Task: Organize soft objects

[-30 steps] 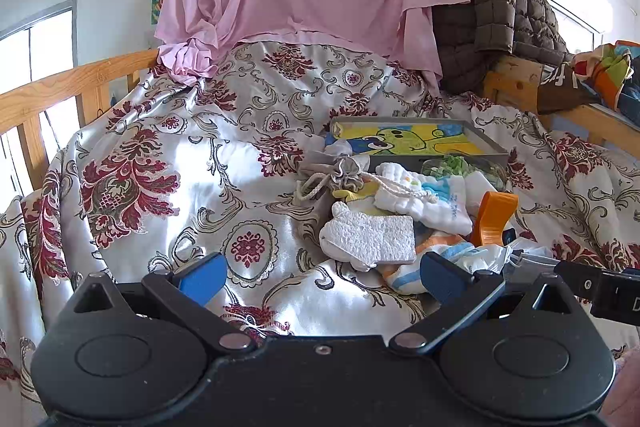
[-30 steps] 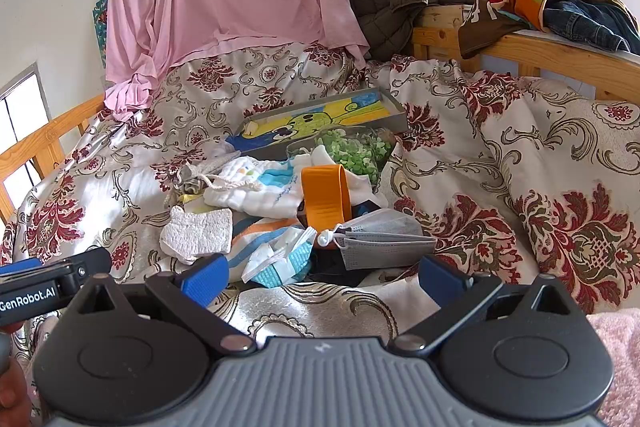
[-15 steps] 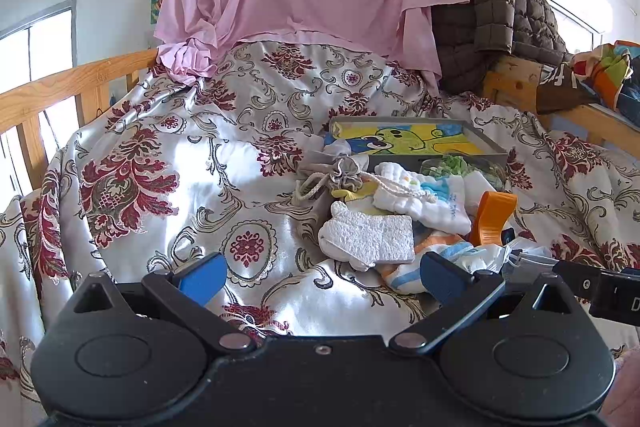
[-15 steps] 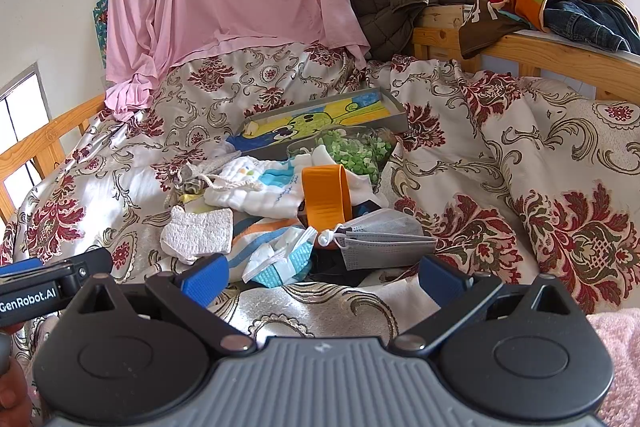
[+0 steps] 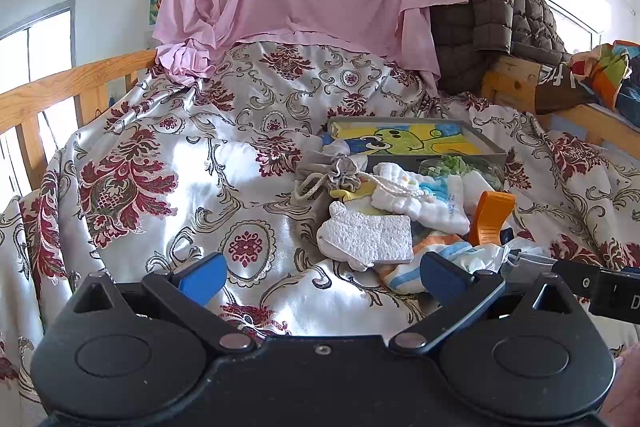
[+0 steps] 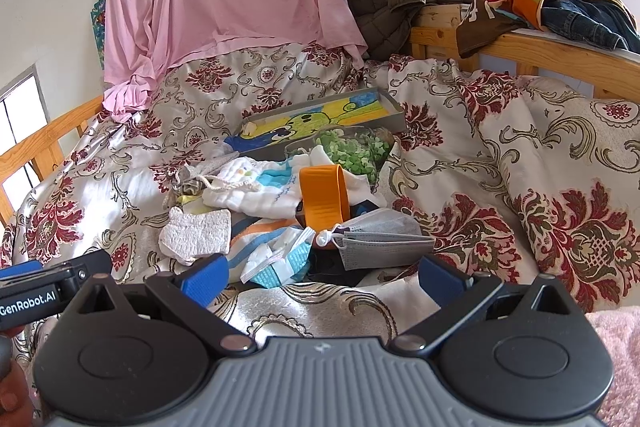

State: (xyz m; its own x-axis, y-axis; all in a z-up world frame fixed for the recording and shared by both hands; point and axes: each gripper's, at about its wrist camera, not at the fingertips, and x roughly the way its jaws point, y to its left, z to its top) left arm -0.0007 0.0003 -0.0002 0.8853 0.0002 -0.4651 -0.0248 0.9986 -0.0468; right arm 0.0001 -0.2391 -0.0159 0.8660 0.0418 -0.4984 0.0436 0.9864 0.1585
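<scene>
1. One heap of soft objects [image 6: 280, 203] lies on the bed's floral cover [image 5: 168, 163], just in front of a grey tray [image 6: 396, 113].
2. In the heap, a white sponge [image 5: 368, 235] sits left of an orange band [image 6: 322, 197]; a grey face mask [image 6: 380, 239] lies right.
3. Left gripper [image 5: 320, 275] and right gripper [image 6: 322, 277] hover near the heap, fingers spread wide, empty.

Floral bedspread [image 5: 168, 163] — soft-item pile [image 5: 400, 211]; tray [image 5: 492, 147]
</scene>
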